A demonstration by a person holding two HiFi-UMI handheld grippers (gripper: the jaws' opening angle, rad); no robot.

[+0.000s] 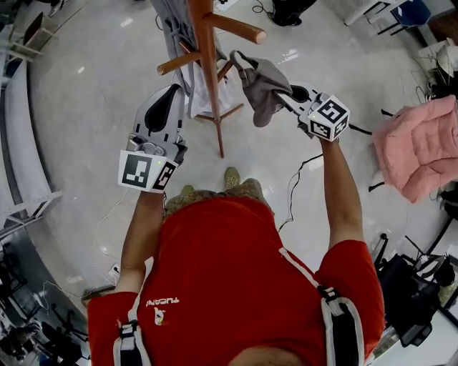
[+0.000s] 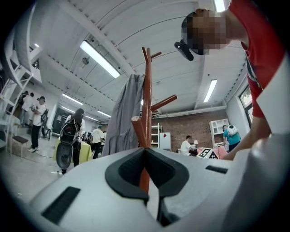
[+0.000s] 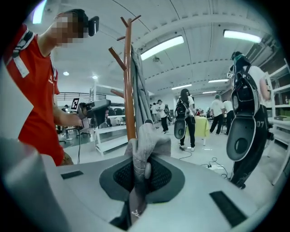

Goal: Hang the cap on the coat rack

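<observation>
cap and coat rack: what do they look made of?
Cap: grey cloth, matte, probably woven or knit; it hangs limp in soft folds.
Coat rack: likely wood, reddish-brown with a smooth stained or painted finish; one peg shows a paler cut end. No grain can be made out.

Floor [image 1: 86, 100]: pale, glossy, reflecting the ceiling lights. A wooden coat rack [image 1: 213, 93] is standing on it toward the far edge in the head view, its splayed feet [image 1: 230, 111] resting directly on the surface and a grey garment [image 1: 172, 21] hanging from its pegs. The person's shoes [image 1: 231, 176] are planted just in front of the rack's base. A black cable [image 1: 292, 187] is trailing across the floor to the right of the shoes. A pink padded seat [image 1: 422, 146] is sitting near the right edge. White shelving [image 1: 21, 143] is running along the left edge. In the right gripper view, loose cables [image 3: 213, 164] are lying on the floor.
</observation>
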